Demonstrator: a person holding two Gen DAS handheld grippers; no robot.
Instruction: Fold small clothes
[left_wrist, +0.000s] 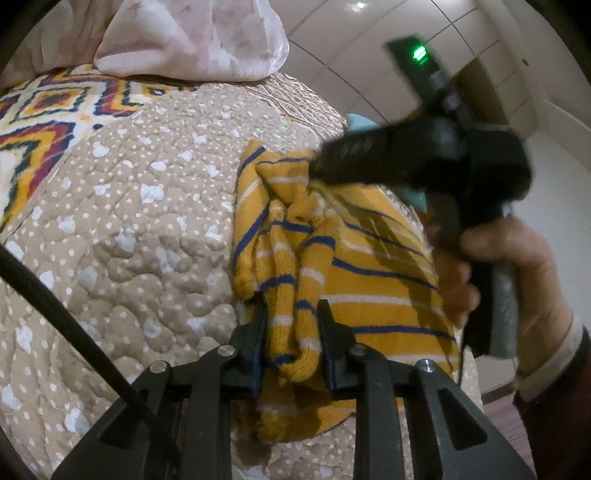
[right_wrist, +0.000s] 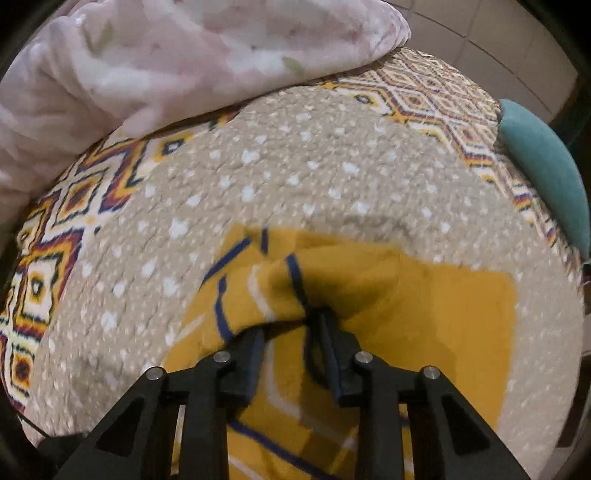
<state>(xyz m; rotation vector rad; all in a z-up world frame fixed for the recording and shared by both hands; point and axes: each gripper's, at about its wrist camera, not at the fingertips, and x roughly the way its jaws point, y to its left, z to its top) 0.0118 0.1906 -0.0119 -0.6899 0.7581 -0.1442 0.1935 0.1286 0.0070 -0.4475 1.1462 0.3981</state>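
The left claw (left_wrist: 291, 314) pinches a bunched ridge of the yellow striped garment (left_wrist: 373, 280), which lies on the bed quilt (left_wrist: 147, 221). The ridge's long axis runs away from this claw toward the right claw (right_wrist: 290, 325). That one is spread, one finger under a raised fold, nothing gripped.

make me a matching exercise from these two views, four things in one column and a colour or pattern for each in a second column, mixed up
Things:
1. sweater
2. quilt
3. blanket
4. cushion

Colours:
a. teal
b. mustard with navy and white stripes
c. pale pink floral
d. beige with white spots

Pairs: 1-b, 2-d, 3-c, 4-a
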